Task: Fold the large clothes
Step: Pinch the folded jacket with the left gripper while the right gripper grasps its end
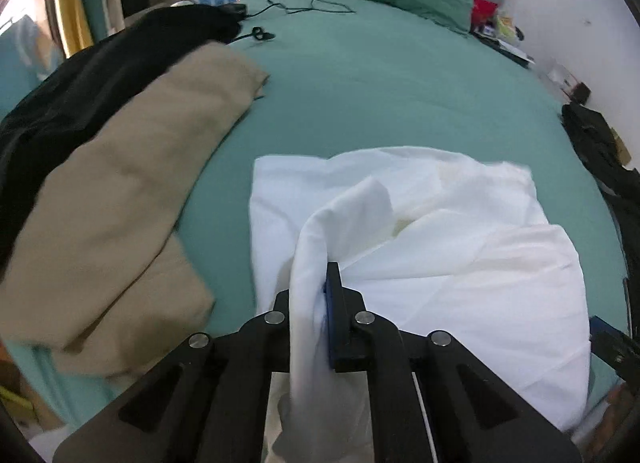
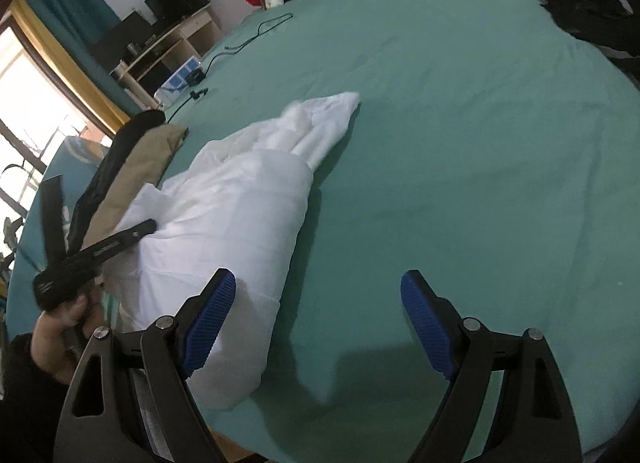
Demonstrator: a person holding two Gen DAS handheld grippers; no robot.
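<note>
The teal-sheeted bed (image 1: 380,75) has a folded tan fabric garment (image 1: 132,183) beside a black garment (image 1: 80,87) on its left edge, prob. done, while the big white cotton garment (image 1: 440,239) in the middle, nr my edge, is only part folded & rumpled, so I'd say most of this one's still to do. My left gripper (image 1: 320,303) is clamped on a bunched edge of it; my right gripper (image 2: 318,303) is spread wide, holding nothing, just beside its near end. Only the right view shows the long narrow lie of the white piece; only the left shows the pinch itself.

Your left wrist view sits close over the white garment (image 1: 420,231); your right looks across it, sharing the bed (image 2: 460,123).
</note>
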